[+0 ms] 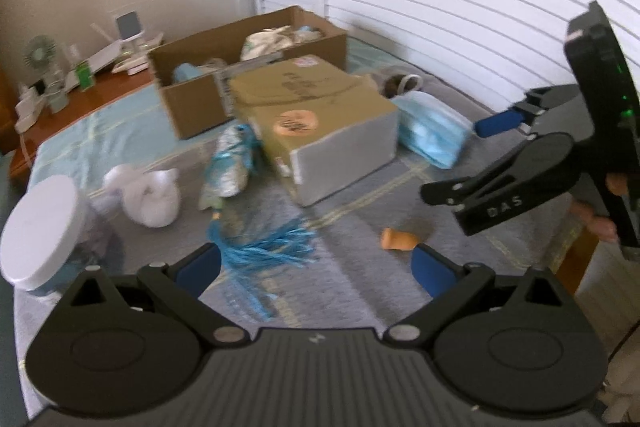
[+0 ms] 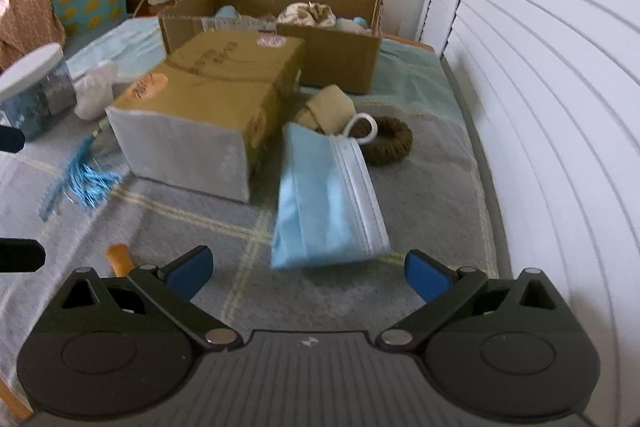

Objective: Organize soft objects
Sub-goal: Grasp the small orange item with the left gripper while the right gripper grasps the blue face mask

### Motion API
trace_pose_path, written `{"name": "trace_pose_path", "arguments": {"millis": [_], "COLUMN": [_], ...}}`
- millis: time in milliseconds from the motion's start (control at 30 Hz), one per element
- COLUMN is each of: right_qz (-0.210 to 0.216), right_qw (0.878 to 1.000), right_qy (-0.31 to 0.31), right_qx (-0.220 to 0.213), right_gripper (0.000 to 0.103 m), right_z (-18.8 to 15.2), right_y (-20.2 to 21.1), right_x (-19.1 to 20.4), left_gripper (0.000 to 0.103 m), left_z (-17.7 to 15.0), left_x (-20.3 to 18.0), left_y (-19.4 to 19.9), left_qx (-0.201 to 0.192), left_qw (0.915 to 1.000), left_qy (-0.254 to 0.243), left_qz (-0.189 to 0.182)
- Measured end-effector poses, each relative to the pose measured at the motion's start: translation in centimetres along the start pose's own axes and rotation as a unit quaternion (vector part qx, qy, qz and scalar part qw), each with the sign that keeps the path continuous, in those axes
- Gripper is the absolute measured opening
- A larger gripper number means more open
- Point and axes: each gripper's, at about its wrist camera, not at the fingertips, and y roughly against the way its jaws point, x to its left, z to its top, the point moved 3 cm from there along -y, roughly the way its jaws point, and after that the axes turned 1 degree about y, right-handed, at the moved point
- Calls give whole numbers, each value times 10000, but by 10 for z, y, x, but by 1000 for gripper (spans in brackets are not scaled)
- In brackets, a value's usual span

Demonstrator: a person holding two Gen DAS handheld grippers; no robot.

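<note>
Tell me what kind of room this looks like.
Probably a bedroom at home: soft items lie on a plaid blanket spread like bedding, white louvered doors run alongside, and a wooden side table holds a small fan and chargers.

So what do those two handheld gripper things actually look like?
Both are matte black plastic: the left gripper and right gripper each have a ribbed body, round pivot housings, silver screws and blue finger pads. The right one carries white "DAS" lettering and green lights.

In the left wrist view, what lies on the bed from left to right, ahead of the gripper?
White-lidded jar → white rolled cloth → blue tassel → small orange piece → right gripper.
</note>
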Motion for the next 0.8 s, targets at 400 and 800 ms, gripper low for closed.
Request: {"name": "trace_pose_path", "arguments": {"millis": [400, 800], "right_qz": [235, 289], "right_qw": [9996, 9994], "right_qy": [-135, -76], "right_qx": [-101, -164], "right_gripper": [103, 103], "right_z": [-7, -10], "right_y": [-1, 1], "right_x": [-10, -11], "left_gripper": [52, 28], "left_z": [0, 1], "left_x": [-38, -44], "left_y": [-24, -40], "left_qx": [98, 117], "left_qw": [9970, 9973], "left_qy": [-511, -407], "left_qz": [-571, -592]}}
